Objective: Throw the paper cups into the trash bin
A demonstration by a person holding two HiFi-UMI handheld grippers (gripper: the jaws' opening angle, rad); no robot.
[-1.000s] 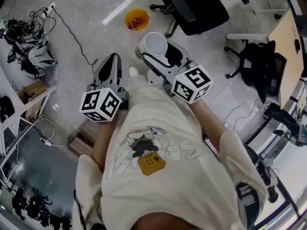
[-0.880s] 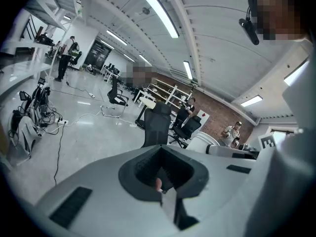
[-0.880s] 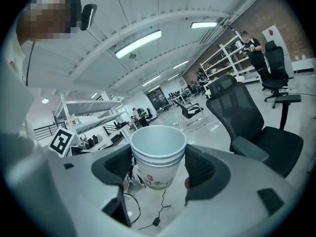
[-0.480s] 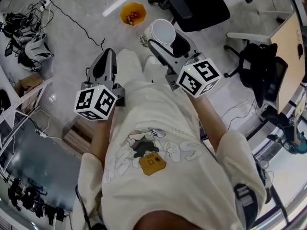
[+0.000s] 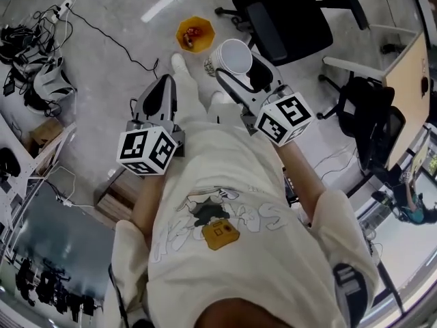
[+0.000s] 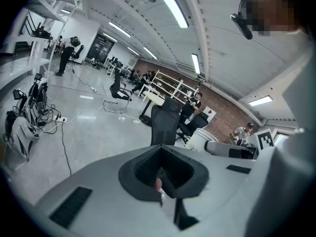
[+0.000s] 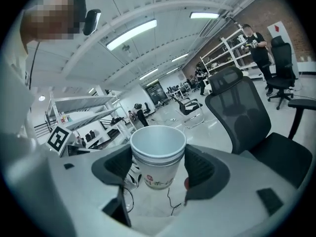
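- The right hand-held gripper (image 7: pixel 158 176) is clamped on a stack of paper cups (image 7: pixel 158 154), one dark pad against each side of the stack.
- The cups are upright with the open mouth up. Nested rims show at least two cups; the exact count cannot be read. The outer cup bears a small red print near its base.
- From the head view, the cups (image 5: pixel 233 55) are carried in the air in front of the person's body, above the floor (image 5: pixel 116 26).
- The left hand-held gripper (image 6: pixel 160 176) has its jaws together, with nothing between them. In the head view it (image 5: pixel 166 86) sits to the left of the right one, at about the same reach, apart from the cups.
- An orange trash bin (image 5: pixel 183 39) stands on the floor, just beyond the cups and slightly to their left. The cups are near it but not over its opening. Small red items lie inside; they are too small to identify.
- A black office chair (image 5: pixel 290 19) stands to the right of the bin, close behind the held cups.
- A tangle of cables (image 5: pixel 27 39) lies on the floor at far left.
- A tan-topped desk (image 5: pixel 412 53) is at the right edge, well apart from the bin.
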